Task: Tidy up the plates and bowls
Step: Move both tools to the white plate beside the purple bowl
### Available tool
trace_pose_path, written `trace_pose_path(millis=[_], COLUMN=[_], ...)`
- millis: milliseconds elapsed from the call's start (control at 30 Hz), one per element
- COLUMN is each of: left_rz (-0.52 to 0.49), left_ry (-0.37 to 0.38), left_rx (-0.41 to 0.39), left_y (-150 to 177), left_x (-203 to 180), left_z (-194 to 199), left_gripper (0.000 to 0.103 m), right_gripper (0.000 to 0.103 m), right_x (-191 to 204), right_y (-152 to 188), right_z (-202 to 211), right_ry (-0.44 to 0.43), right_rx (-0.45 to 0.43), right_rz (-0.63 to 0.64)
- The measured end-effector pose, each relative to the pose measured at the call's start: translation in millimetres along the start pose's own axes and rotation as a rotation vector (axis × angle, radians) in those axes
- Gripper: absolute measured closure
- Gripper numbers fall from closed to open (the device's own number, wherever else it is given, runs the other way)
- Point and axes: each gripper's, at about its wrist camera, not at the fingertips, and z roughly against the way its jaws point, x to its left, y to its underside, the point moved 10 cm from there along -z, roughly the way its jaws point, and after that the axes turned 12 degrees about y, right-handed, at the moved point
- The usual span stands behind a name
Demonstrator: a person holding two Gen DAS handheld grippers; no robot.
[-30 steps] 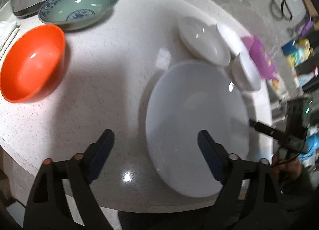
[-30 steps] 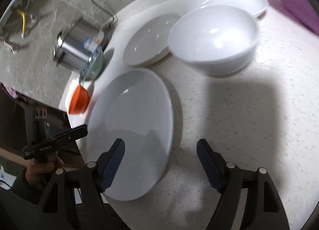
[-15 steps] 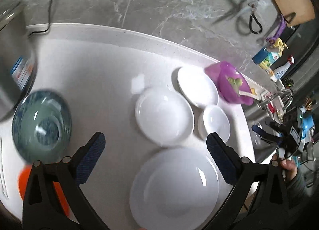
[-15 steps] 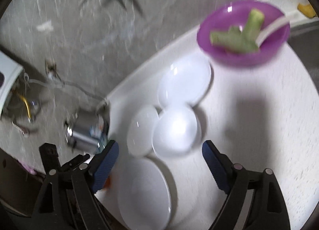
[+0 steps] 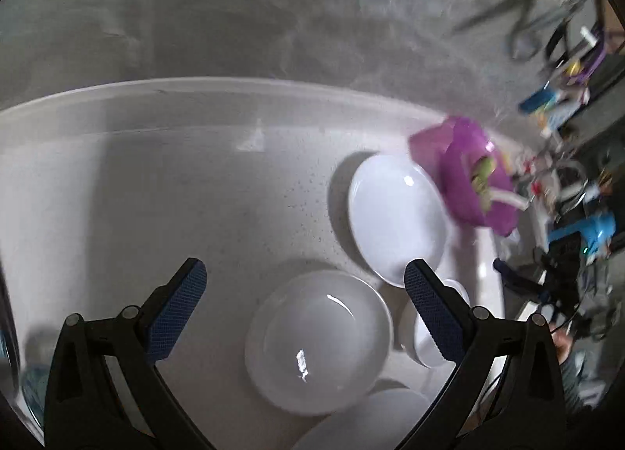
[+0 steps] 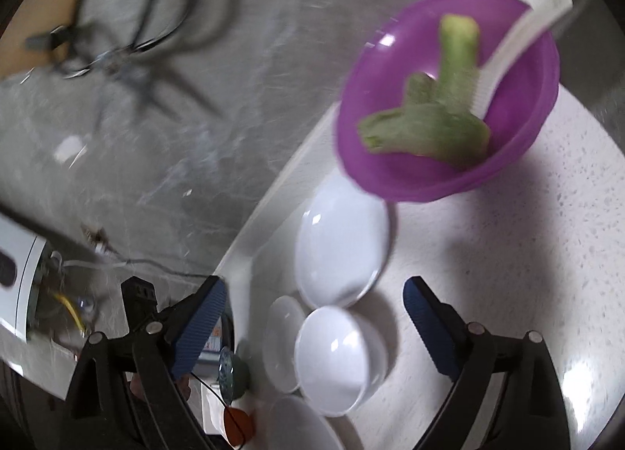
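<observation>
Both my hand-held grippers, left [image 5: 300, 303] and right [image 6: 314, 319], hang released and empty; the small white bowl [image 6: 338, 360] lies just ahead, nearer the right.

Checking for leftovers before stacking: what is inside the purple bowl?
The purple bowl holds a green vegetable piece and a white utensil leaning over the rim. The bowl's bottom beneath them is hidden.
</observation>
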Motion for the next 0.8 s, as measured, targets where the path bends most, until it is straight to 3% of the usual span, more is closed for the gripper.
trace_pose_path(millis=[133, 367, 467, 567, 733, 800], left_rz=[-0.008, -0.081, -0.105, -0.127, -0.150, -0.143], left_ry=[0.007, 0.089, 0.080, 0.089, 0.089, 0.099], left_rx=[0.078, 0.164, 0.206, 0.235, 0.280, 0.284], left_y=[-19.7, -38.6, -42.2, -42.4, -39.9, -39.4], left_x=[7.8, 4.4, 2.4, -0.4, -4.1, -5.8], left_z=[-42.9, -86.5, -103.0, -115.3, -138.1, -145.5], left_gripper=[0.002, 0.002, 0.003, 0.018, 0.021, 0.029], right_gripper=[0.027, 0.032, 0.033, 0.043, 0.045, 0.048], right_x=[-6.8, -4.1, -3.1, -1.5, -9.0, -11.4], right_y=[-1.4, -4.6, -7.4, -8.1, -7.5, -6.7], right_z=[-29.4, -65.8, -72.6, -78.7, -85.6, -87.4], right_ry=[0.022, 0.050, 0.062, 0.082, 0.088, 0.089], right_rx=[0.056, 0.086, 0.083, 0.086, 0.099, 0.102], right_rz=[-0.017, -0.006, 0.005, 0.033, 0.008, -0.001])
